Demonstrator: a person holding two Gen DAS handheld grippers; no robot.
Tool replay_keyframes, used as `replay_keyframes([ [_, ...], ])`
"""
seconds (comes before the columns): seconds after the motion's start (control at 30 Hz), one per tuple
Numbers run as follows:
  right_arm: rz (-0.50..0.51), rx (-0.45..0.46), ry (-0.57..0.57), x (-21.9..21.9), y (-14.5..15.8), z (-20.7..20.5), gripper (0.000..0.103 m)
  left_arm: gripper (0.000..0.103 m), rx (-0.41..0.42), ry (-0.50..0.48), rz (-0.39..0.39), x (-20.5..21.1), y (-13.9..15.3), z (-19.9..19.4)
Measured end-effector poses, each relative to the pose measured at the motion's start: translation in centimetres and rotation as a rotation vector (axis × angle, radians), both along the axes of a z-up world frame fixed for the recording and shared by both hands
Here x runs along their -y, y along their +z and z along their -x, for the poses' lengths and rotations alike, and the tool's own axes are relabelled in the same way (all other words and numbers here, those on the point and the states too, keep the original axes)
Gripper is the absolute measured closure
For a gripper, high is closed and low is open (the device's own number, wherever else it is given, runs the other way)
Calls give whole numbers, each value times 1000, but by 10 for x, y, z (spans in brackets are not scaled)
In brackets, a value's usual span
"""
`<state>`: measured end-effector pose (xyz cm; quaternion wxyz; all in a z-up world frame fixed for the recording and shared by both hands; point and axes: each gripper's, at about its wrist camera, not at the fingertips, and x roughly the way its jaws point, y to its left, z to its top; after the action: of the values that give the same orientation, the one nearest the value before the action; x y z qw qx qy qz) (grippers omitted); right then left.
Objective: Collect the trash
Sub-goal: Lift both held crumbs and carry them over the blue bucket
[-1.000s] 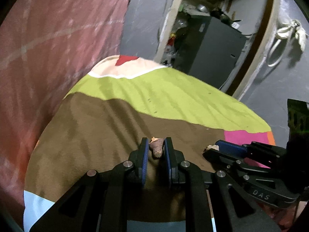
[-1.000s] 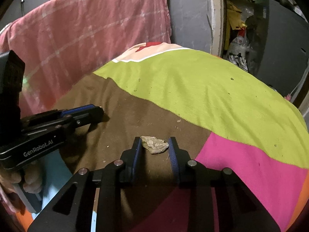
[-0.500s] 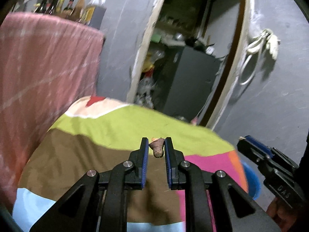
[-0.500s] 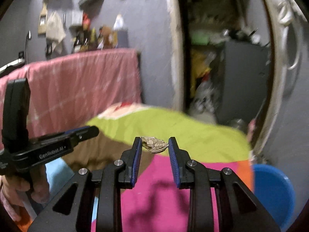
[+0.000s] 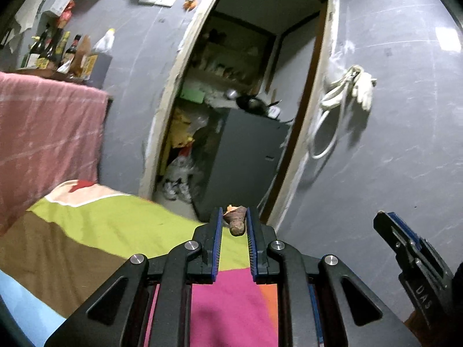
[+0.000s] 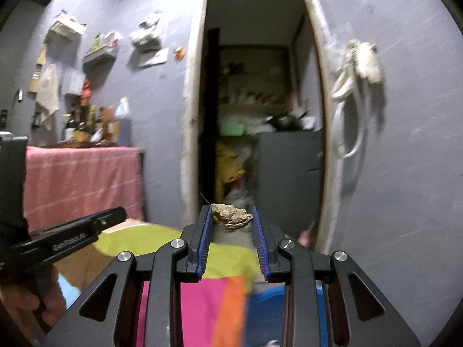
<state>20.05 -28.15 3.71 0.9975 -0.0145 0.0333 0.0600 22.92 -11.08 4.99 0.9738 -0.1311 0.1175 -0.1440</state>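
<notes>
The brown scrap (image 5: 235,222) sits between the fingertips of the left claw (image 5: 234,221), whose narrowly set jaws clamp it on both sides. The crumpled paper wad (image 6: 231,217) is pinched the same way at the tips of the right claw (image 6: 231,219), jaws slightly wider. Both pieces hang clear above the patchwork bedspread (image 5: 95,231). Beyond the bedspread stands an open doorway (image 6: 254,101). A blue tub (image 6: 266,315) sits just past the bedspread's orange edge, below the right claw.
</notes>
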Motion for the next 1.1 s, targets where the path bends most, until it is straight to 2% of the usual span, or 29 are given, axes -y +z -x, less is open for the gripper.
replay_keyframes([
  [0.2, 26, 103, -133, 34, -6, 18, 77, 90, 74, -14, -25, 39, 3, 9],
  [0.33, 35, 142, -184, 52, -13, 23, 77, 90, 100, -20, -47, 60, -1, 8],
  [0.73, 27, 142, -259, 90, -41, 20, 77, 90, 103, -60, -78, 107, -20, -8],
  [0.9, 16, 148, -271, 98, -47, 23, 77, 90, 122, -64, -80, 115, -29, -9],
  [1.1, 26, 146, -269, 97, -51, 23, 77, 90, 104, -72, -90, 117, -39, -13],
])
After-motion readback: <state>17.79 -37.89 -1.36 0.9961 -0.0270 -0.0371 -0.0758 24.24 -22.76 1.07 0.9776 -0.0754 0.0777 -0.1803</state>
